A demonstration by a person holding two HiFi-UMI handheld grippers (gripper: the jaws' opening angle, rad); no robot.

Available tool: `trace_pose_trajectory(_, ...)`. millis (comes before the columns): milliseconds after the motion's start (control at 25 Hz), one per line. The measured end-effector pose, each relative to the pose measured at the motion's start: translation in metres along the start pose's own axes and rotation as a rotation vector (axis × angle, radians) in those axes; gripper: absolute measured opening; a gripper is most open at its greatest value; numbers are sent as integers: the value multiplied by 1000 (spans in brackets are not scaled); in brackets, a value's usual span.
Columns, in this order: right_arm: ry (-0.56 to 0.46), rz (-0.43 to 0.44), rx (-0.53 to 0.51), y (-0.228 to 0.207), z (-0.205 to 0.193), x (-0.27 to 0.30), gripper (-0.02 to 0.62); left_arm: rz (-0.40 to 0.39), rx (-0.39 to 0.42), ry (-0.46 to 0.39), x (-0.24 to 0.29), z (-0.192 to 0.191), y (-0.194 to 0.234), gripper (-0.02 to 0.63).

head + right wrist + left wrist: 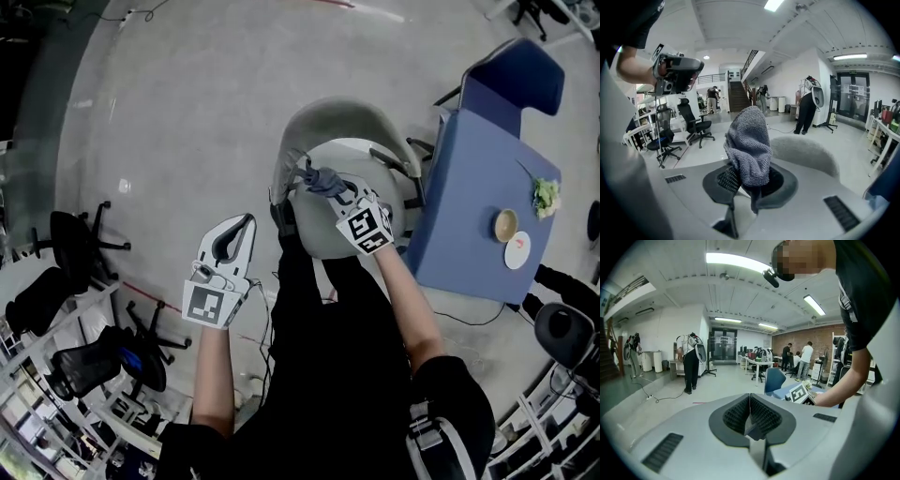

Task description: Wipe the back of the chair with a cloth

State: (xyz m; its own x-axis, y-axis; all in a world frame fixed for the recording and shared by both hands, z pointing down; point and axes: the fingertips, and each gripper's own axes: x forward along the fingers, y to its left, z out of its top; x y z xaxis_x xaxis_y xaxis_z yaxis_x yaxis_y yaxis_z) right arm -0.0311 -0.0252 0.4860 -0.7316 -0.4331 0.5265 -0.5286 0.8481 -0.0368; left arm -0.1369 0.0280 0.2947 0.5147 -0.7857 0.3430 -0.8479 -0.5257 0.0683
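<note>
Nearest the person's body, the left gripper (pixel 236 234) hangs in the air with its jaws pressed together on nothing, well apart from the chair. Further out, the right gripper (pixel 339 194) is clamped on a bunched grey terry cloth (pixel 322 178) above the seat of a pale grey moulded shell chair (pixel 328 117). The chair's curved back rises just beyond, apparently not yet touched. Since only a fold is pinched, dragging across the back could tug the cloth free, and the unsteadied chair might slide away under pressure.

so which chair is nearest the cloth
The pale grey chair, under the cloth in the right gripper; the blue chair and black office chairs stand well off.
</note>
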Motion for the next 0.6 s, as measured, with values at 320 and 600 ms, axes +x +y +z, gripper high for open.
trace_pose_trajectory(320,1,22,-11,-22,-15,65,84,8,-63,-6,37,-24,11,25)
trace_pose_trajectory(600,0,5,-15,-35,-16,114,84,13,-93,11,48,-47,18,25)
